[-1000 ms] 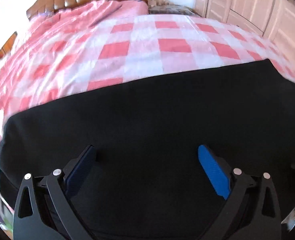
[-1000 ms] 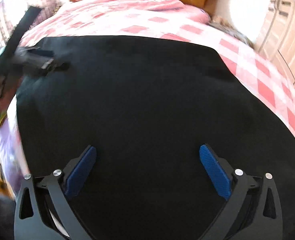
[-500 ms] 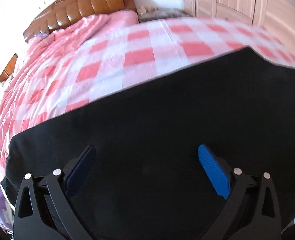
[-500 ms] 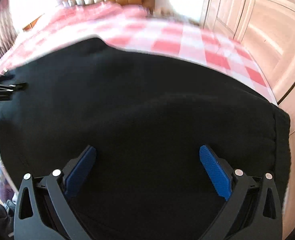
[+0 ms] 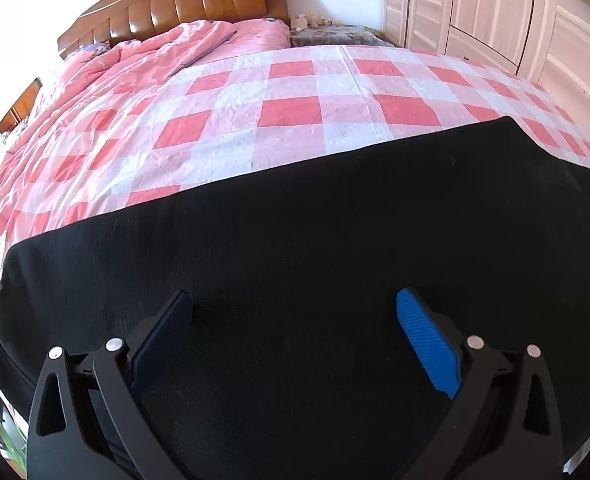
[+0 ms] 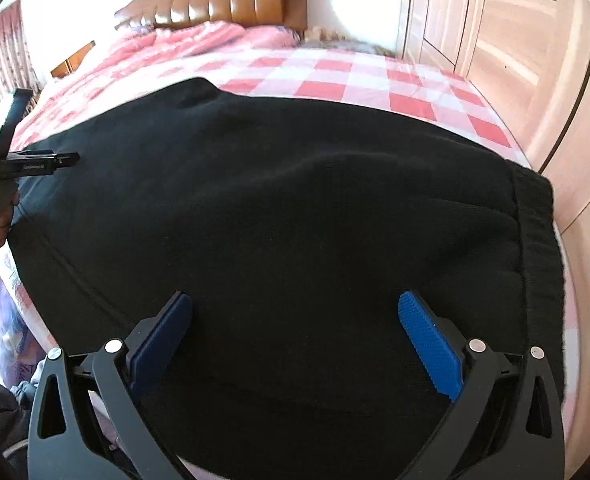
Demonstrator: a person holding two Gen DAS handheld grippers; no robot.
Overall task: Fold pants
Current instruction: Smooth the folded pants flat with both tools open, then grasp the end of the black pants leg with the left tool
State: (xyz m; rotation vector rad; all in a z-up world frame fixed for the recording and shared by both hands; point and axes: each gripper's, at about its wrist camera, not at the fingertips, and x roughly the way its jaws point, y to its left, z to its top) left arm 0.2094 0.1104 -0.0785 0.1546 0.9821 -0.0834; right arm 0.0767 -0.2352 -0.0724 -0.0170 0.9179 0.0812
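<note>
Black pants (image 5: 295, 248) lie spread flat across the near part of a bed with a pink checked sheet (image 5: 287, 108). In the right wrist view the pants (image 6: 279, 208) fill the middle, with the ribbed waistband (image 6: 539, 240) at the right edge of the bed. My left gripper (image 5: 293, 336) hovers open over the cloth, nothing between its blue pads. Over the waist end my right gripper (image 6: 295, 332) is open too and holds nothing. The left gripper (image 6: 35, 160) also shows at the far left of the right wrist view, in a hand, above the pants' left end.
A rumpled pink quilt (image 5: 147, 52) and a brown padded headboard (image 5: 191, 8) lie at the far end of the bed. Pale wardrobe doors (image 5: 495, 20) stand along the right side. Beside the bed at the lower left sit purple patterned things (image 6: 7, 320).
Both wrist views have swung and pulled back, so more of the bed and wardrobe shows. The right view turned toward the waistband end. Both grippers stayed open and the pants lie as before.
</note>
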